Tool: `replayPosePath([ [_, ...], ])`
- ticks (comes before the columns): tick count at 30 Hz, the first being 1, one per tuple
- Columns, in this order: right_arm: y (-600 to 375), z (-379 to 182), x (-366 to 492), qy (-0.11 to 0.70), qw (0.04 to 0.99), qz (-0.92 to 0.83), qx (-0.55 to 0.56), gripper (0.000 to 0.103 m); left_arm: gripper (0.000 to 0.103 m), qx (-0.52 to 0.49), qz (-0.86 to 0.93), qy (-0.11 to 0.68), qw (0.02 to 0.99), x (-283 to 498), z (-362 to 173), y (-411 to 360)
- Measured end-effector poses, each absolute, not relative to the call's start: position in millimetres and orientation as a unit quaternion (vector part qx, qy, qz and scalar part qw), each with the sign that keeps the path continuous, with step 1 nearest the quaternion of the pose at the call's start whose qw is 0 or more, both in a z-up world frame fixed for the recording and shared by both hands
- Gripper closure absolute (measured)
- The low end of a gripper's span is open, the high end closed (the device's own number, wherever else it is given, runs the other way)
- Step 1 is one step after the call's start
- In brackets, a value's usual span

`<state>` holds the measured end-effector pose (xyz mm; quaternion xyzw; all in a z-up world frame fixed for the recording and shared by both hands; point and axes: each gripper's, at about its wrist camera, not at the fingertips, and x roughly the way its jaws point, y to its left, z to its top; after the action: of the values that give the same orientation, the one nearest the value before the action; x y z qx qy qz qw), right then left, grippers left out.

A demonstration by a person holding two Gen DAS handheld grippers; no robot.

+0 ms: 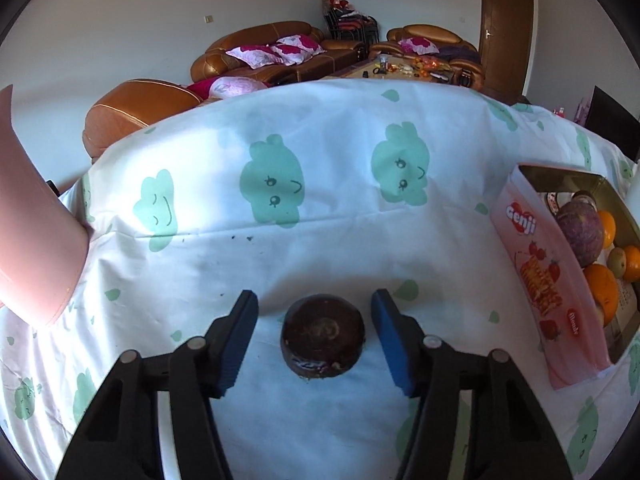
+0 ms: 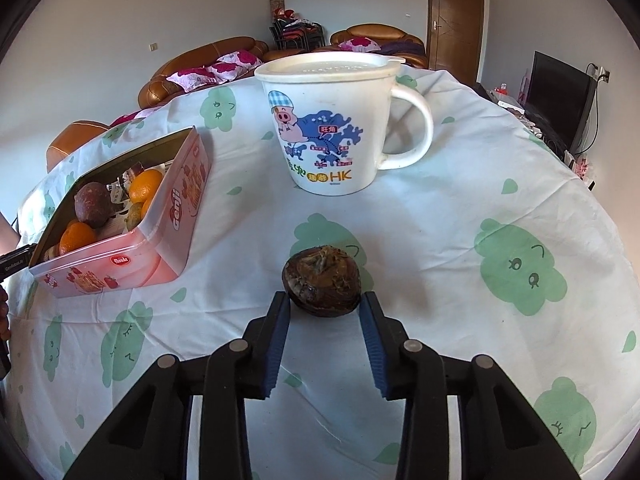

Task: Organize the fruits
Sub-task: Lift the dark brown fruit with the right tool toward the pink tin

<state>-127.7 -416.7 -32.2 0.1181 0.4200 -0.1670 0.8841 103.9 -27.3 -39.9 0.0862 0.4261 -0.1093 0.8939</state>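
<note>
The left wrist view shows one dark round fruit (image 1: pixel 323 338) lying on the worktop (image 1: pixel 320 208), which has a white cloth with green cloud faces. The left gripper (image 1: pixel 314 312) has its jaws spread, one on each side of this fruit, and neither blue pad touches it. On the right stands one pink tin box (image 1: pixel 532 264). Inside it there are three oranges (image 1: pixel 600 288), one big purple fruit (image 1: pixel 580 232) and one small greenish fruit (image 1: pixel 616 260). One pink thing (image 1: pixel 36 232) stands at the left edge. The right wrist view shows another dark brown fruit (image 2: pixel 322 280) on the worktop. The right gripper (image 2: pixel 325 305) has its jaws close around the near part of this fruit, but you cannot tell if the pads press on it. Behind it stands one white mug (image 2: pixel 332 120) with a pig picture and a lid on top. The tin box is on the left here, open, with the fruits inside.
</note>
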Motion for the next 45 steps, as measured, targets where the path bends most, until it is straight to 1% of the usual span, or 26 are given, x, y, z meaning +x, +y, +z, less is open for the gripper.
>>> replayPosePath([
  [1,-417.4,-32.3,-127.6,0.42,0.884,-0.167,0.119,0.065,0.06,0.081,-0.121,0.427,0.893,102.9,-39.5,-26.9],
  [2,-417.0,-32.1,-127.8,0.42,0.884,-0.167,0.119,0.065,0.063,0.081,-0.121,0.426,0.893,101.5,-39.0,-27.1],
  [6,-416.0,-31.1,-128.7,0.418,0.885,-0.171,0.115,0.067,0.064,0.082,-0.113,0.425,0.894,91.4,-37.7,-26.3],
  [12,-409.2,-25.7,-140.0,0.403,0.891,-0.174,0.112,0.069,0.064,0.065,-0.128,0.424,0.894,56.4,-35.5,-23.3],
  [25,-393.2,-25.8,-180.6,0.404,0.894,-0.144,0.128,0.069,0.064,0.072,-0.187,0.401,0.894,-22.5,-17.8,-47.8],
  [32,-379.3,-27.3,-191.0,0.421,0.891,-0.11,0.127,0.069,0.064,0.084,-0.218,0.398,0.887,-41.0,-17.3,-69.1],
  [34,-377.5,-25.8,-187.3,0.42,0.893,-0.115,0.114,0.064,0.064,0.087,-0.221,0.399,0.886,-44.8,-19.1,-72.3],
  [36,-376.1,-25.5,-181.5,0.421,0.893,-0.128,0.096,0.053,0.064,0.087,-0.224,0.402,0.884,-45.4,-20.7,-73.9],
  [38,-376.7,-26.2,-174.8,0.424,0.892,-0.128,0.088,0.047,0.064,0.084,-0.226,0.402,0.883,-47.5,-21.4,-73.6],
  [39,-377.1,-26.9,-171.4,0.427,0.891,-0.126,0.088,0.046,0.064,0.084,-0.226,0.402,0.883,-47.6,-21.2,-73.5],
  [43,-379.1,-32.2,-162.8,0.434,0.888,-0.121,0.094,0.046,0.064,0.084,-0.223,0.402,0.884,-46.8,-21.5,-73.4],
  [45,-373.3,-32.4,-162.8,0.433,0.889,-0.13,0.074,0.06,0.064,0.084,-0.22,0.403,0.884,-46.3,-21.7,-73.5],
])
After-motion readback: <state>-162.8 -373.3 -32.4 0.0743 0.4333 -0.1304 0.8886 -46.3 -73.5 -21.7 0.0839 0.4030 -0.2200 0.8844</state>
